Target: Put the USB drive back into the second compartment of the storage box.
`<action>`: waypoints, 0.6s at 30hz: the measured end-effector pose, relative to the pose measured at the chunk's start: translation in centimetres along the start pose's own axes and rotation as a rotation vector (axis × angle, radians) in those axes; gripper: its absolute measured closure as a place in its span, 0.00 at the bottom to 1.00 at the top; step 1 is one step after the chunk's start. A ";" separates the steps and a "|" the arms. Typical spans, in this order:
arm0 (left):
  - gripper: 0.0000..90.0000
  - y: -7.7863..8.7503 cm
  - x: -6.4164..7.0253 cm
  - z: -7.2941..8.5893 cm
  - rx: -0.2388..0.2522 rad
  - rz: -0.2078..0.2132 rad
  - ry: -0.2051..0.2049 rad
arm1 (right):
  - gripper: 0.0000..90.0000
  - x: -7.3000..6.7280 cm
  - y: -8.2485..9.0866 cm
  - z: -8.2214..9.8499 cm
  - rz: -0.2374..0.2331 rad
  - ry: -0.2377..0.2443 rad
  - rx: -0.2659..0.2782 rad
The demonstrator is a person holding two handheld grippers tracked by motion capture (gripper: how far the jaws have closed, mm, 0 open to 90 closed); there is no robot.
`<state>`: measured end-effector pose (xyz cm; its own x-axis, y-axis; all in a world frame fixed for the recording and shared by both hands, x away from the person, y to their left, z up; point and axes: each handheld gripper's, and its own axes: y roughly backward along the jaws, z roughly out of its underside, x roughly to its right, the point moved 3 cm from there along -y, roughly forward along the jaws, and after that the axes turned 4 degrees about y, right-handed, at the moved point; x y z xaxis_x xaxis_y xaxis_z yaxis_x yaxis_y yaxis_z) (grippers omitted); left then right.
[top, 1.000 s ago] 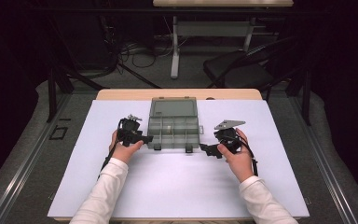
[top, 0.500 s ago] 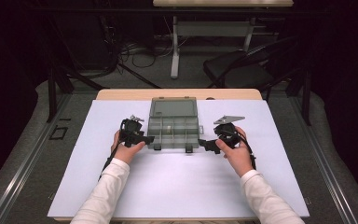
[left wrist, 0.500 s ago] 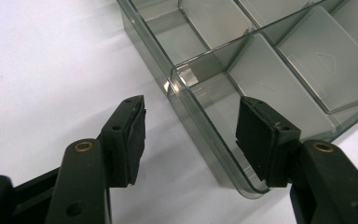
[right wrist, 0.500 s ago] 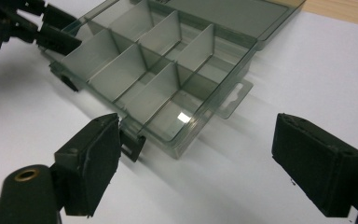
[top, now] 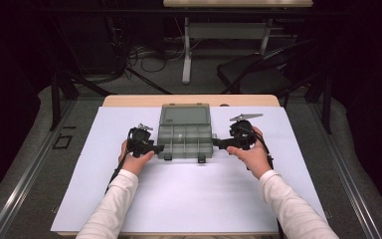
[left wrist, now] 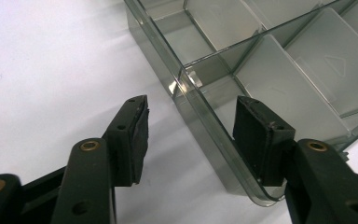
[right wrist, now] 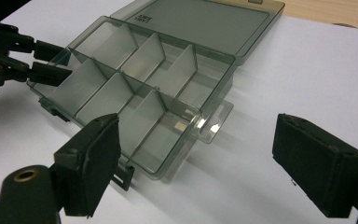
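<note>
An open clear plastic compartment box (top: pixel 185 135) lies in the middle of the white sheet, its lid (top: pixel 185 114) flat behind it. My left gripper (top: pixel 158 148) is at the box's near left corner. In the left gripper view its jaws (left wrist: pixel 191 107) straddle the box wall (left wrist: pixel 200 107), one pad outside and one inside. They have just been closing, and a gap remains on the outer side. My right gripper (top: pixel 218 143) is beside the box's right end. In the right gripper view its jaws (right wrist: pixel 196 135) stand wide apart with nothing between them. A small pale piece (right wrist: pixel 179 126) lies in one compartment.
A white sheet (top: pixel 189 194) covers most of the wooden table (top: pixel 129 101). Two dark latch tabs (top: pixel 201 159) stick out at the box's front edge. A dark chair (top: pixel 258 74) and table legs stand on the floor beyond the table.
The right hand has shifted its gripper a little farther from the person, alongside the box's right end. The left hand has stayed at the box's left corner.
</note>
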<state>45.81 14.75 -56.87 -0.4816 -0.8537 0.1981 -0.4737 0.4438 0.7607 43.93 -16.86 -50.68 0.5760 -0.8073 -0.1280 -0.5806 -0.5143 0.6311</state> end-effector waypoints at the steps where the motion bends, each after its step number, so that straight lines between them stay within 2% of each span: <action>1: 0.52 -0.1 0.1 0.0 -0.002 -0.006 -0.006 | 0.17 0.0 -0.1 -0.2 -0.002 0.001 0.000; 3: 0.54 -0.3 0.2 0.1 -0.012 -0.023 -0.025 | 0.17 -0.1 -0.2 -0.5 -0.004 0.007 -0.009; 18: 0.60 -0.6 0.4 0.2 0.001 -0.035 -0.041 | 0.19 -0.2 -1.7 -2.5 -0.001 0.035 -0.047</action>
<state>45.76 14.18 -57.32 -0.4944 -0.8569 0.1457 -0.4916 0.4139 0.7661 46.23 -15.06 -49.87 0.5971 -0.7956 -0.1021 -0.5527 -0.5004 0.6664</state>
